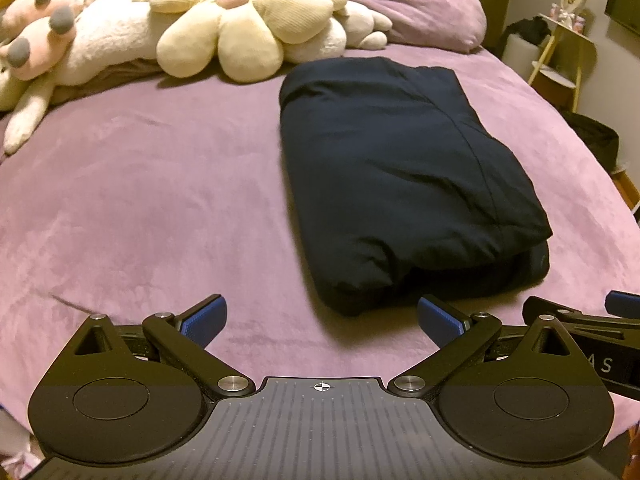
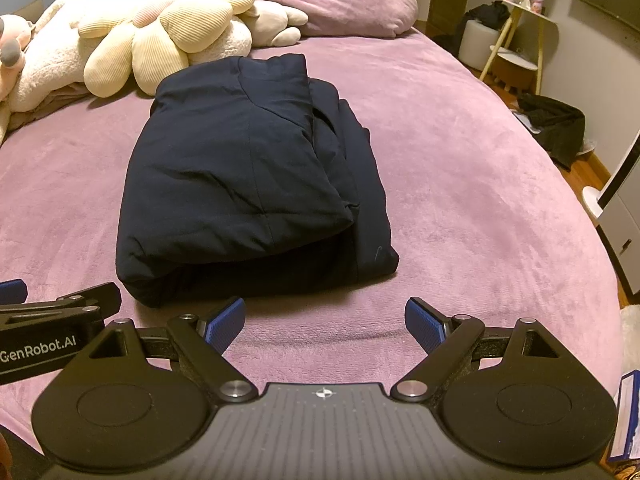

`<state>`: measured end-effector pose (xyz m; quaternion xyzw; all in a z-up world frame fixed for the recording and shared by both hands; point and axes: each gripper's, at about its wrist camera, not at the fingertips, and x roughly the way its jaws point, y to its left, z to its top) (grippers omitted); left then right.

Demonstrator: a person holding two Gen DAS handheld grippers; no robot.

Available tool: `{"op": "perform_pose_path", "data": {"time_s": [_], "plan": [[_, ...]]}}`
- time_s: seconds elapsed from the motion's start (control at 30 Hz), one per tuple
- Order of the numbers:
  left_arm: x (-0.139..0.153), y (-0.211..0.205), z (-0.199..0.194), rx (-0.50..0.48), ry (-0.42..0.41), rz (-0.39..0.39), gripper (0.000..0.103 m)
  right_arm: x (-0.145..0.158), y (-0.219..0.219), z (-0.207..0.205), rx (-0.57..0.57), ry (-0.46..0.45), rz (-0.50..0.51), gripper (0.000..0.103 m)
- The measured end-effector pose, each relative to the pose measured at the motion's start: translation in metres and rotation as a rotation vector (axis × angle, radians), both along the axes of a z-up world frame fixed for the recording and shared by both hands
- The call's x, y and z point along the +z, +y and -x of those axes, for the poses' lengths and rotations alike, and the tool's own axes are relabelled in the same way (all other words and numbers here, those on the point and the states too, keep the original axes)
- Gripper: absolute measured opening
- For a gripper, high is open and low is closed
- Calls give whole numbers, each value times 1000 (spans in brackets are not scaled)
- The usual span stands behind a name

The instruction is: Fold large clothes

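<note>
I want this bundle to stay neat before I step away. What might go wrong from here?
The folded navy garment looks puffy, and its top flap may spring open. A lower layer sticks out at the right, so the stack could slump. Both the left gripper and the right gripper are open, so nothing pins it.

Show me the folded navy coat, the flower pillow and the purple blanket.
folded navy coat (image 1: 392, 168), left wrist view, top panel.
flower pillow (image 2: 168, 40), right wrist view, a cream petal.
purple blanket (image 2: 460, 200), right wrist view, bare stretch.
</note>
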<state>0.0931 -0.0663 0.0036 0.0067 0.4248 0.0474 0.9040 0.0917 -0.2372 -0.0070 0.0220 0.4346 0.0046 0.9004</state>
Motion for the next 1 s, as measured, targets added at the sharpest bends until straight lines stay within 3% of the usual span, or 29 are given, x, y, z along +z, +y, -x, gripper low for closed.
{"op": "perform_pose_path", "data": {"time_s": [1.0], "plan": [[-8, -5, -1, -17, 33, -11, 103, -4, 0, 1, -16, -8, 13, 88]]}}
